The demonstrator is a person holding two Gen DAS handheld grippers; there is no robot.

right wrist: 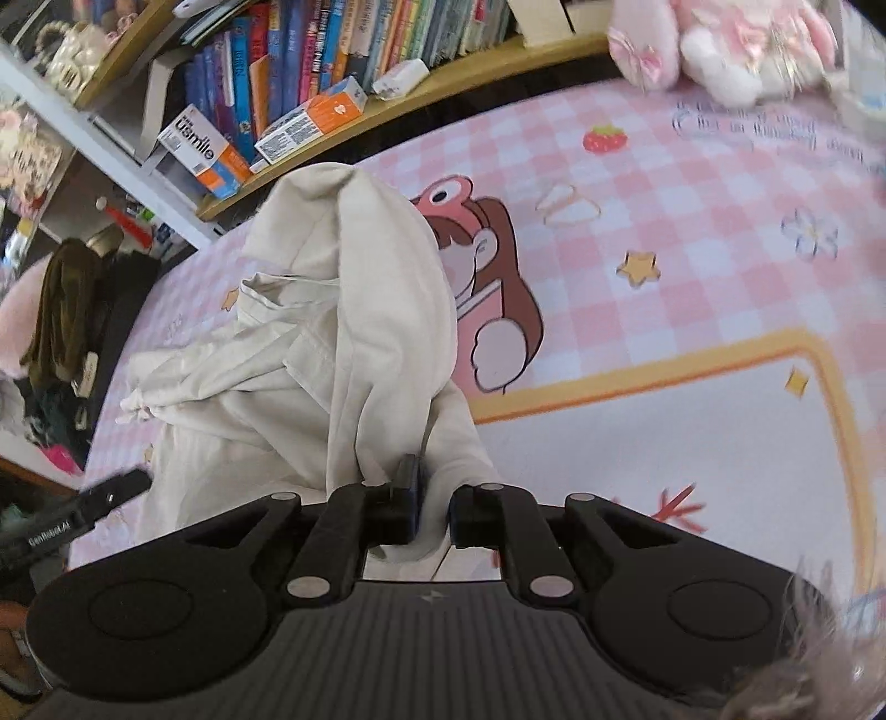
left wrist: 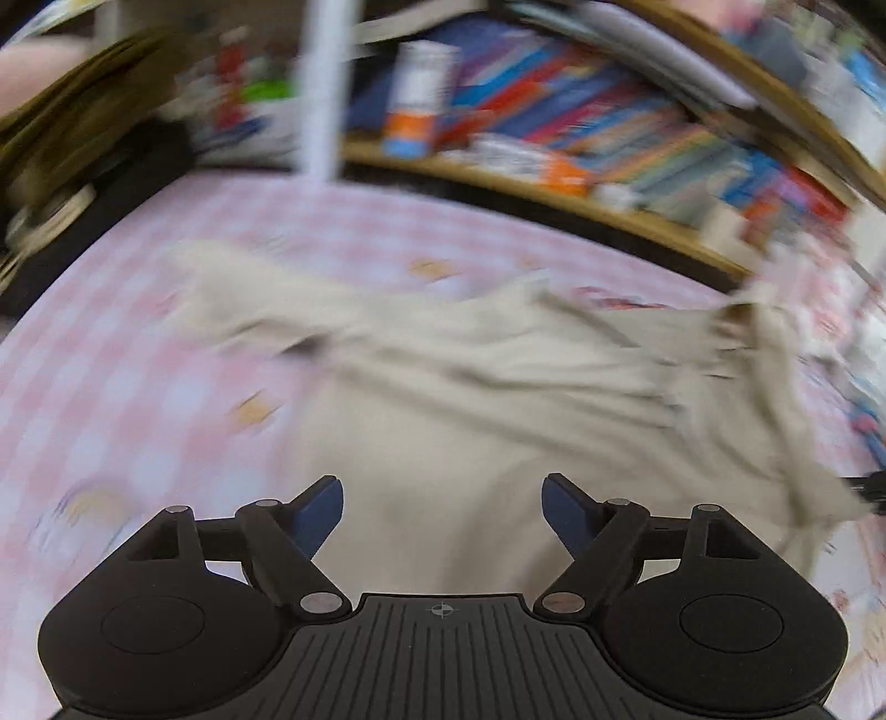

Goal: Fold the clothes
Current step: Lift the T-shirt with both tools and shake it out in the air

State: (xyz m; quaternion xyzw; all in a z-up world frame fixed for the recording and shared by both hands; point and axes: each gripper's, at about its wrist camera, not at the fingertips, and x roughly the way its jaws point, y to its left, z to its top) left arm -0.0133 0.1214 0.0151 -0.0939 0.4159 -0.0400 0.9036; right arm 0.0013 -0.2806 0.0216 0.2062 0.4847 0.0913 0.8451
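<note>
A cream garment [left wrist: 470, 376] lies rumpled on the pink checked cloth [left wrist: 138, 387], stretched from far left to right in the blurred left wrist view. My left gripper [left wrist: 440, 487] hovers over its near part, jaws wide apart with nothing between the blue pads. In the right wrist view the same garment [right wrist: 354, 288] rises in a bunched fold toward my right gripper [right wrist: 432, 498], which is shut on a pinch of its fabric. One finger of the left gripper [right wrist: 111, 490] shows at the left edge beside the cloth.
A bookshelf [right wrist: 310, 72] with books and small boxes runs along the far edge of the surface. A pink plush toy [right wrist: 720, 50] sits at the far right. Dark clothes [right wrist: 61, 321] are piled off the left edge. The cartoon print [right wrist: 487, 288] lies right of the garment.
</note>
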